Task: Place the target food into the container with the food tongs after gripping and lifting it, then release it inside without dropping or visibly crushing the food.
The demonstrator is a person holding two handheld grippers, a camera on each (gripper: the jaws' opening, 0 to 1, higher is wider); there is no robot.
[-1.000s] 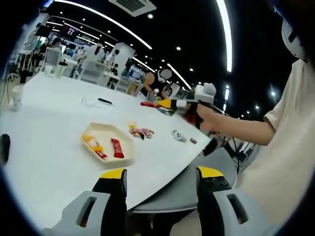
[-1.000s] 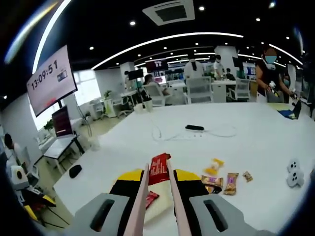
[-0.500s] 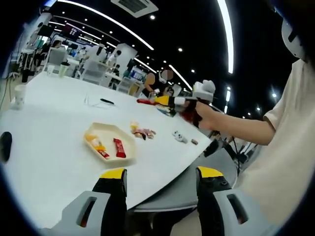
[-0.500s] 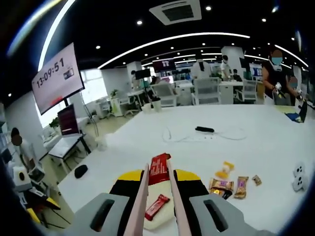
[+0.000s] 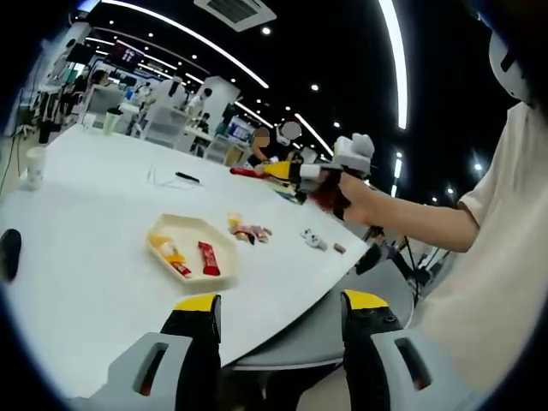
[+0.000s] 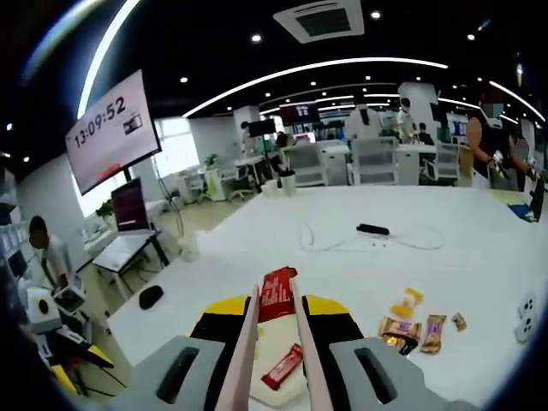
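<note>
White table (image 6: 479, 214) in open office, cream tray (image 5: 224, 249) on it, tongs (image 6: 274, 342) pinching red glossy wrapped bar (image 6: 276, 292) above tray, left gripper (image 5: 278, 338) spread.

Bright office light from long ceiling strips (image 6: 342, 67) and small spot lamps; dark ceiling between them. My white table (image 5: 77, 257) glares, shadows faint. Heavy fisheye bend at edges, straight lines curve. Far desks soft, my sleeve (image 5: 505, 257) blurred close up. Wall screen (image 6: 111, 128) readable.
</note>
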